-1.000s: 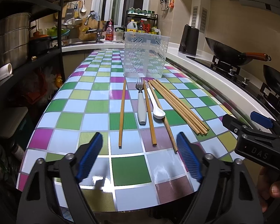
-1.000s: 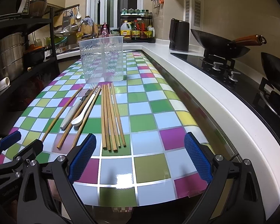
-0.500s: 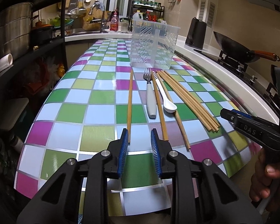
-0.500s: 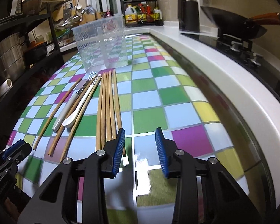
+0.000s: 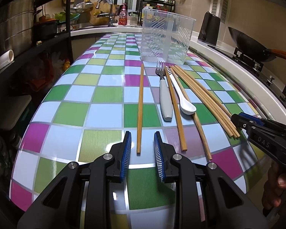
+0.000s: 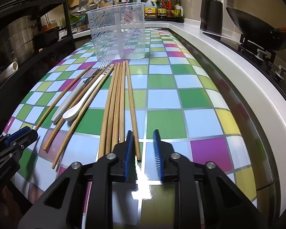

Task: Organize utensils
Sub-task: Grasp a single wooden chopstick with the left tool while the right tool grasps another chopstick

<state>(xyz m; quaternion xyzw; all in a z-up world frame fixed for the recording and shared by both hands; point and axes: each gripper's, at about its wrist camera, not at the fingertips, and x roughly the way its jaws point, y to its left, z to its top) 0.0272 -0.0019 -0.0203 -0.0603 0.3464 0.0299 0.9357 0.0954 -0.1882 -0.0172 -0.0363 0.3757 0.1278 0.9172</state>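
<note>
On the checkered table lie a single chopstick (image 5: 140, 106), a grey-handled fork (image 5: 164, 95), a white spoon (image 5: 183, 97), two more loose chopsticks and a bundle of several chopsticks (image 5: 205, 99). A clear plastic utensil holder (image 5: 166, 38) stands behind them. My left gripper (image 5: 142, 147) is partly open and empty, its pads either side of the single chopstick's near end. My right gripper (image 6: 143, 147) is partly open and empty; the rightmost chopstick of the bundle (image 6: 114, 103) ends between its pads. The fork (image 6: 72, 97), spoon (image 6: 85, 99) and holder (image 6: 118, 32) also show there.
A black shelf rack with steel pots (image 5: 13, 30) stands left of the table. A white counter (image 6: 238, 72) with a stove and wok (image 6: 257, 30) runs along the right. A sink, bottles and a black kettle (image 5: 209, 28) are at the back.
Both grippers narrowed from wide open to a small gap and moved forward and down toward the near ends of the chopsticks. The utensils have not moved.
</note>
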